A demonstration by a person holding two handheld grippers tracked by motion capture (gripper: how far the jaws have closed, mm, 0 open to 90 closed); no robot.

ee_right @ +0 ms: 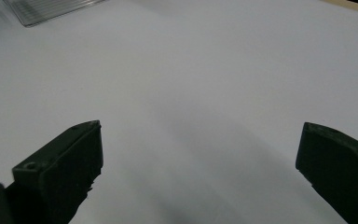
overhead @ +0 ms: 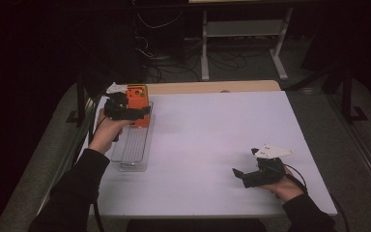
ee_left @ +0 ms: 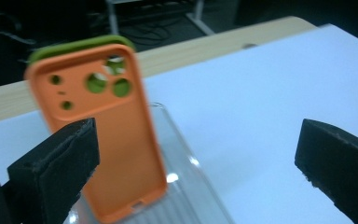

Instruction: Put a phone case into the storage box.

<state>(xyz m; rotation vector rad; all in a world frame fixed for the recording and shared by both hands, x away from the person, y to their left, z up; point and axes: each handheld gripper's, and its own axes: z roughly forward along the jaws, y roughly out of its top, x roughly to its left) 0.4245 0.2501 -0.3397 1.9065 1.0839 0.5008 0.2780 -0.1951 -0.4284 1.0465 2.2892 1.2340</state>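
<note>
An orange phone case (ee_left: 107, 140) stands upright on its short end in a clear ribbed tray (ee_left: 191, 163), with a green case (ee_left: 79, 44) right behind it. In the high view the orange case (overhead: 137, 104) is at the tray's (overhead: 130, 154) far end, on the table's left side. My left gripper (overhead: 142, 113) is open at the case. The case sits just inside its left jaw in the left gripper view, and nothing is pinched between the jaws of that left gripper (ee_left: 198, 135). My right gripper (overhead: 245, 162) hovers open and empty over the front right of the table.
The white tabletop (overhead: 212, 135) is bare between the two grippers. A wooden strip (overhead: 212, 87) runs along its far edge. Beyond it, in the dark, are a desk frame (overhead: 241, 34) and cables. A corner of the clear tray (ee_right: 51, 9) shows far off in the right gripper view.
</note>
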